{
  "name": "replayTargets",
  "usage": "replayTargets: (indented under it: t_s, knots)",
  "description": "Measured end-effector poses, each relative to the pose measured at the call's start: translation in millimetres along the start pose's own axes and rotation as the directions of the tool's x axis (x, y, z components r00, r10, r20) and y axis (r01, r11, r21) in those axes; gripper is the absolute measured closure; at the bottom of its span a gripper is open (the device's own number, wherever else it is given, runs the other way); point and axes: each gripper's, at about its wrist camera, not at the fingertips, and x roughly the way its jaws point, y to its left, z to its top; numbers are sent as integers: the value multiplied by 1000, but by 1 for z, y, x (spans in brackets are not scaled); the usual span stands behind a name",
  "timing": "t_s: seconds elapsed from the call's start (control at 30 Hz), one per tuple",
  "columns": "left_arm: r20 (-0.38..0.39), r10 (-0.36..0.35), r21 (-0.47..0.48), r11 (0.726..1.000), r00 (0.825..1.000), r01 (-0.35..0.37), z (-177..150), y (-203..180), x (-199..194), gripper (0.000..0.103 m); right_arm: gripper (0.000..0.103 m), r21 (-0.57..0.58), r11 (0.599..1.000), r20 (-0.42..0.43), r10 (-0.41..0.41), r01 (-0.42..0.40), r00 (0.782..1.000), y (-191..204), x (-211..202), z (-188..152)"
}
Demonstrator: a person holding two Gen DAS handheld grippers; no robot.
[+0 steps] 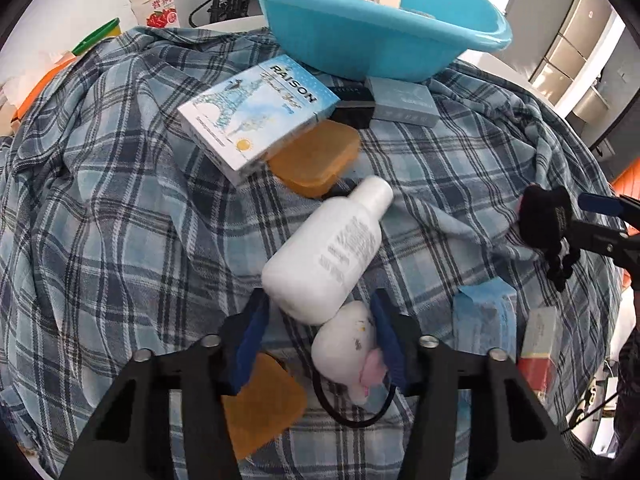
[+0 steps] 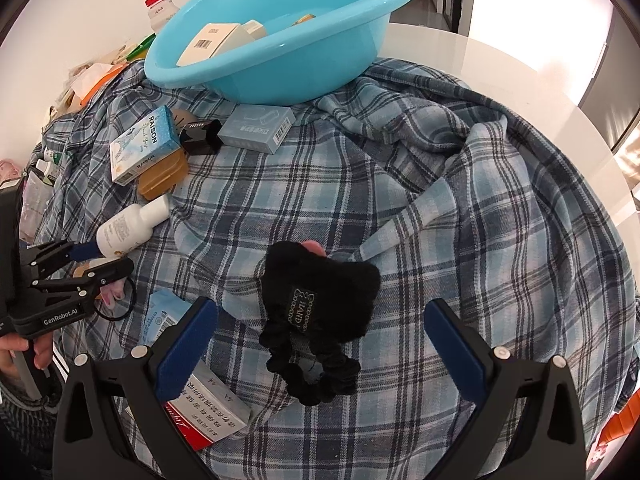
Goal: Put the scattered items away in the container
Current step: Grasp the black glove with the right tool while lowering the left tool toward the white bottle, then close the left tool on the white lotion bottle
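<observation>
A light blue basin (image 1: 496, 36) with boxes inside stands at the far side of a plaid cloth (image 1: 120, 200). My left gripper (image 1: 320, 308) has its jaws narrowed around a white plush hair tie (image 1: 348, 344). Its right pad touches the plush, while a strip of cloth shows between the plush and its left pad. A white bottle (image 1: 324, 248) lies just ahead of the fingertips. My right gripper (image 2: 320, 344) stands wide open over a black fluffy scrunchie (image 2: 320, 312), with neither pad touching it.
A RAISON box (image 1: 256, 116) leans on an amber case (image 1: 316, 160); a black box (image 1: 352, 108) and a grey box (image 1: 404, 102) lie by the basin. A second amber piece (image 1: 260, 400), a blue packet (image 1: 484, 320) and a red-white box (image 2: 208, 412) lie near me.
</observation>
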Motion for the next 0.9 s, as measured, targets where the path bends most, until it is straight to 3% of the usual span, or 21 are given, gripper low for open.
replayTargets:
  t_s: [0.13,0.17,0.2,0.27,0.43,0.63,0.7,0.9]
  knots:
    - [6,10,22,1000,1000,-10,-9,-10,-6,60,0,-13,1000,0,1,-1,1000,3,-2,-2]
    - [17,28,29,999,999,-29,-8,-11,-8,57,0,-12,1000,1,2,-2,1000,3,-2,-2]
    - [30,49,37,998,998,-50,-9,-13,-10,40,0,-10,1000,1,3,-3,1000,3,-3,-3]
    - [73,85,44,995,994,-88,-8,-13,-15,21,0,-4,1000,4,4,-4,1000,2,-4,-3]
    - [92,129,88,987,987,-138,2,-10,-12,21,0,8,1000,2,2,-2,1000,-2,-4,-5]
    - [67,103,96,989,992,-109,10,-4,1,23,0,24,1000,-10,13,-12,1000,-4,-1,-6]
    - [64,88,81,992,994,-93,10,-3,3,51,1,20,1000,-11,10,-10,1000,-3,-1,-7]
    - [109,76,71,994,991,-84,5,-7,-12,55,0,31,999,-8,12,-12,1000,-7,-1,-6]
